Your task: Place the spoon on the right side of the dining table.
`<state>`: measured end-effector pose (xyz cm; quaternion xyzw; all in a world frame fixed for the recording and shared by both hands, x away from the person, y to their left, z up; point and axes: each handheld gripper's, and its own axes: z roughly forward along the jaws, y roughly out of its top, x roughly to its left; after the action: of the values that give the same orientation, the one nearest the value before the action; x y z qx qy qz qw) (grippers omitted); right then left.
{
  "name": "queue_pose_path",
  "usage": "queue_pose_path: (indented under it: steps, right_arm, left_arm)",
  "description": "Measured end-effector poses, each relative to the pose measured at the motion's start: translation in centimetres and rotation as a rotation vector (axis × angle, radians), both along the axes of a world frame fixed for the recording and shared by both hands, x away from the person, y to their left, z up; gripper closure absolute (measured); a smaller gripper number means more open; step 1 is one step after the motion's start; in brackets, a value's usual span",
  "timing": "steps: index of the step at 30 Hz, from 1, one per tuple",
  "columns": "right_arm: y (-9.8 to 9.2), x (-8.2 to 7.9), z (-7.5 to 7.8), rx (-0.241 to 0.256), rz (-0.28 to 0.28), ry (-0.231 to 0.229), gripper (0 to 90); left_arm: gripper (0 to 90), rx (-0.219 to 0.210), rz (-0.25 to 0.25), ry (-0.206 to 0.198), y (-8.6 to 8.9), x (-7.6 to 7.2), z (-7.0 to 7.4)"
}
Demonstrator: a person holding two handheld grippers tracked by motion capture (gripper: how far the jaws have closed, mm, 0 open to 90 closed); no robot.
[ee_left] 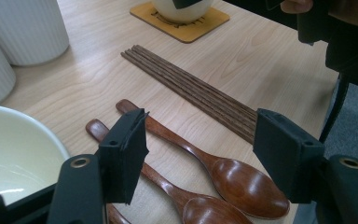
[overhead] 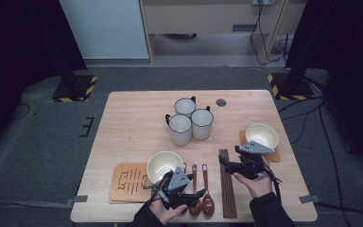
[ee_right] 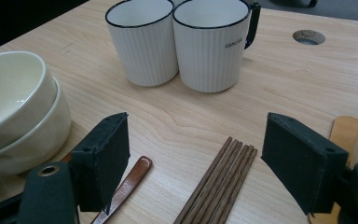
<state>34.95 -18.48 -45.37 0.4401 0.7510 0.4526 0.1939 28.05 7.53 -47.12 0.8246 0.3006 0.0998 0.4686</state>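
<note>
Black jaws of the left hand-held gripper (ee_left: pixel 198 154) stand wide apart and hold nothing; between them lie two wooden spoons (ee_left: pixel 200 161) side by side on the counter (ee_left: pixel 270 56). A cream bowl (ee_left: pixel 14 149) sits just beside the left jaw. The right hand-held gripper (ee_right: pixel 193 163) is likewise spread wide and empty, poised over the near ends of a bundle of dark chopsticks (ee_right: pixel 219 182), with one spoon handle (ee_right: pixel 128 184) close to its left jaw.

The spoons look like what the left side is about to pick up, and several things could spoil that. They lie almost touching, so jaws closing on one handle may pinch both or push the second one askew. The rounded, polished wood gives the flat pads little to bite, and a spoon caught near its bowl would likely swing or slip out. Lowering carelessly could also knock the cream bowl, which from the right gripper view seems to be two bowls stacked, though I can't be sure of that from here.

On the right, the chopsticks lie packed together; closing across them risks taking the wrong number or rolling the rest apart towards the spoons. From the high view the two hands (overhead: pixel 253 182) work near each other, so trailing cables or jaws could collide, and the three mugs (overhead: pixel 189 120) stand within reach of a wide swing.
</note>
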Motion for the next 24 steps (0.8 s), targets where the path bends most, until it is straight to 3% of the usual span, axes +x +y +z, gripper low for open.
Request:
queue_pose_path:
  steps: [24]
  right_arm:
    - [0.4, -0.5, -0.9, -0.010, 0.024, 0.025, 22.1]
  left_arm:
    - [34.8, 0.073, -0.063, 0.012, -1.4, -0.6, -1.8]
